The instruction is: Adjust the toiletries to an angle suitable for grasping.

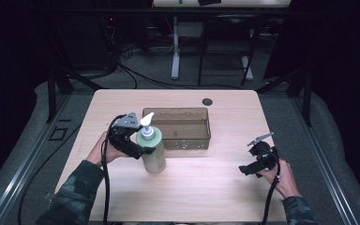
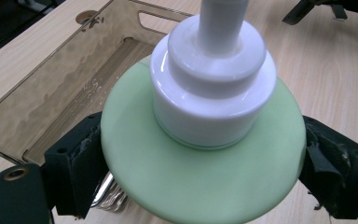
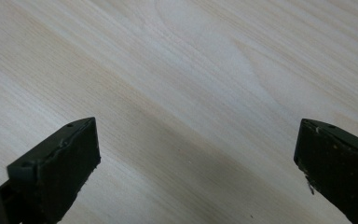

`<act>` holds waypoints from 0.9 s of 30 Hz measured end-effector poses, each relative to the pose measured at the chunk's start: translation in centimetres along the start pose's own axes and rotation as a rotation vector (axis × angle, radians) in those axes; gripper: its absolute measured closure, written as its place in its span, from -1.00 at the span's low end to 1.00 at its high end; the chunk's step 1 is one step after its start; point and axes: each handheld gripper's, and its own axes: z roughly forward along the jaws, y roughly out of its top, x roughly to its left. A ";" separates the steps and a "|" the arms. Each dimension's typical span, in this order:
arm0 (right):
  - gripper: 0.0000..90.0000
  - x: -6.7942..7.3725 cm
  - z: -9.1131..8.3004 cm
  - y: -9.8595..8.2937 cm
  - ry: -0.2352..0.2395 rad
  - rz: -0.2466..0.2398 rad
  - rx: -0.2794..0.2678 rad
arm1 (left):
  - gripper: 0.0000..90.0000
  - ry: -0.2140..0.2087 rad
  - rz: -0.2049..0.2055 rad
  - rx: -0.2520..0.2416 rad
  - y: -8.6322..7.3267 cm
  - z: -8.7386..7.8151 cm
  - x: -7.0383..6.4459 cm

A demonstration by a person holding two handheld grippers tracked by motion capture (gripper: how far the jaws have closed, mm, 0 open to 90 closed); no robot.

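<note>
- Left gripper point(image 1: 143, 149) clamps the green pump bottle point(image 1: 153, 149), standing at the brown bin's point(image 1: 201, 138) seven o'clock corner; binning apparently remains.
- Right gripper point(image 1: 246, 169) idle, jaws wide apart.

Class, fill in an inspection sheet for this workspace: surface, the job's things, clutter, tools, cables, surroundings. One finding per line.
Surface: pale wooden table, with a dark round hole near its far edge.
Job's things: green pump bottle with a white pump, upright on the table just in front of a brown translucent tray.
Clutter: nothing seen.
Tools: left tool has its jaws against both sides of the bottle; right tool is open above bare wood.
Cables: a black cable trails from each tool towards the near edge.
Surroundings: dark room, floor cables, another table's legs behind.
</note>
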 end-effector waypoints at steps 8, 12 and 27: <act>-1.00 0.2 0.1 0.0 0.005 0.003 0.005 | -0.73 -0.028 0.014 0.001 -0.2 -0.3 0.8; -1.00 0.1 0.0 -0.2 -0.001 -0.002 0.004 | -0.73 -0.035 0.016 -0.001 -0.2 -0.3 1.0; -1.00 0.1 -0.3 -0.4 -0.004 0.004 0.004 | -0.84 0.085 -0.159 -0.042 -0.2 0.0 -1.1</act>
